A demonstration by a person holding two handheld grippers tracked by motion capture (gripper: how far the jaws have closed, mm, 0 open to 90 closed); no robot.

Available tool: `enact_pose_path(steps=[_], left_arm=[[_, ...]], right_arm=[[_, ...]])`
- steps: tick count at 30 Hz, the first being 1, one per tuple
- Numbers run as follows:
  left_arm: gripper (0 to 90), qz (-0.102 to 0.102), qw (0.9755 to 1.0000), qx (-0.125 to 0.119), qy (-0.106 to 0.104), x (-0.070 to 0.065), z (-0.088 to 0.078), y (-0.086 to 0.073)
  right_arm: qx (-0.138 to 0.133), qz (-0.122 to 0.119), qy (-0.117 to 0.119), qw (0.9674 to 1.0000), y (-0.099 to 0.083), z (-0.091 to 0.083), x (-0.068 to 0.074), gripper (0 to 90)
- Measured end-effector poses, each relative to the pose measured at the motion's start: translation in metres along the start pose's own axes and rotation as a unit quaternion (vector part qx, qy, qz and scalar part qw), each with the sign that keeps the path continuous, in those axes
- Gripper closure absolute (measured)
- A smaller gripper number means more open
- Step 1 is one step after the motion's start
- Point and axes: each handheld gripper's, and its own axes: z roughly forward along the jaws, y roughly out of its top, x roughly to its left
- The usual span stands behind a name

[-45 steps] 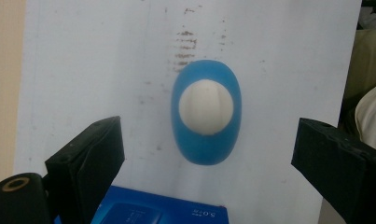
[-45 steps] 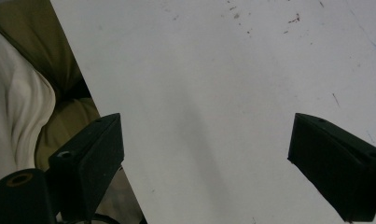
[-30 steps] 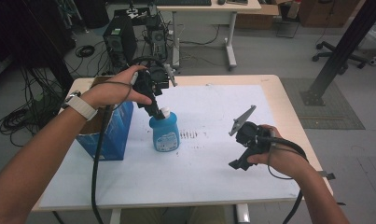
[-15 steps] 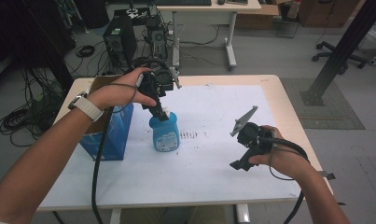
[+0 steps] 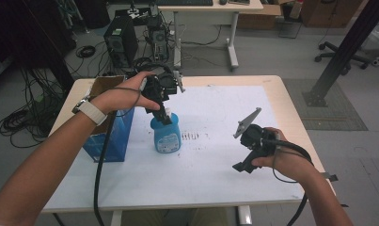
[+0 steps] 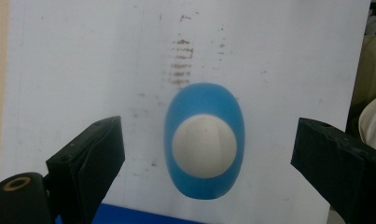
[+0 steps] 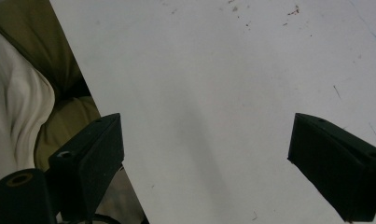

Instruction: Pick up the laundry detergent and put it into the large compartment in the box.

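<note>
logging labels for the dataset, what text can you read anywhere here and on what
None can be read.
Label on the blue plastic bottle with the white cap: print too small and blurred.
Blue cardboard box: no legible print.
Brown smudges on the white table sheet: marks, not letters.

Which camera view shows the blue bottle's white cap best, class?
The left gripper view: it looks straight down on the white cap, round and unobstructed between the open jaws. In the high view the left gripper hides most of the cap atop the blue bottle. The right gripper view faces bare table.
</note>
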Motion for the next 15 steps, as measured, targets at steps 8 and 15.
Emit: enact_pose_path(steps=[8, 15], left_arm=[[9.1, -0.001, 1.0, -0.002, 0.003, -0.001, 0.004, 0.0], [8.8, -0.002, 1.0, -0.004, -0.002, -0.002, 0.011, -0.001]], right_arm=[[0.0, 0.0, 0.0, 1.0, 0.0, 0.001, 0.001, 10.6], [0.0, -0.001, 0.0, 1.0, 0.0, 0.001, 0.001, 10.6]])
